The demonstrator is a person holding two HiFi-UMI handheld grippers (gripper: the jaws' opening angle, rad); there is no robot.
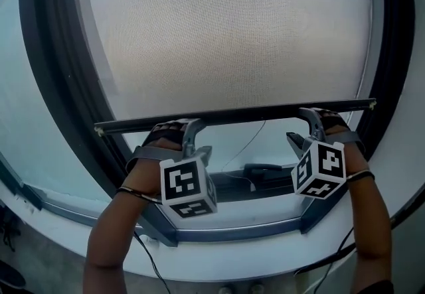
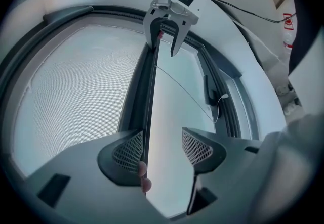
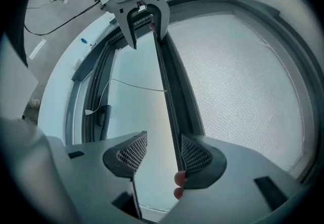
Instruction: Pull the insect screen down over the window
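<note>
The insect screen (image 1: 226, 27) covers the upper and larger part of the window. Its bottom bar (image 1: 252, 114) lies across the window frame (image 1: 60, 87) from left to right, a little tilted, with the right end higher. Below the bar a strip of glass is not yet covered, so I judge the task is well advanced but not finished.

Both grippers sit on this bar, one near each end, probably so that the pull is even and the bar does not jam in its side tracks. The left gripper (image 1: 197, 137) has its jaws wide apart. In the left gripper view the bar runs along the left pad (image 2: 124, 149) and touches it, while the other pad stands free in front of the glass. The jaws do not squeeze the bar; one jaw only hooks over it, which seems enough for dragging downward. A fingertip (image 2: 142, 168) shows just behind that pad.

The right gripper (image 1: 304, 128) mirrors this. Its jaws are also wide apart, and in the right gripper view the bar lies against the right pad (image 3: 197, 156), again with a fingertip (image 3: 179, 177) beside it.

A thin pull cord (image 1: 249, 143) hangs loose from the bar between the grippers, and nobody uses it. The window handle (image 1: 265, 170) lies lower, near the sill.
</note>
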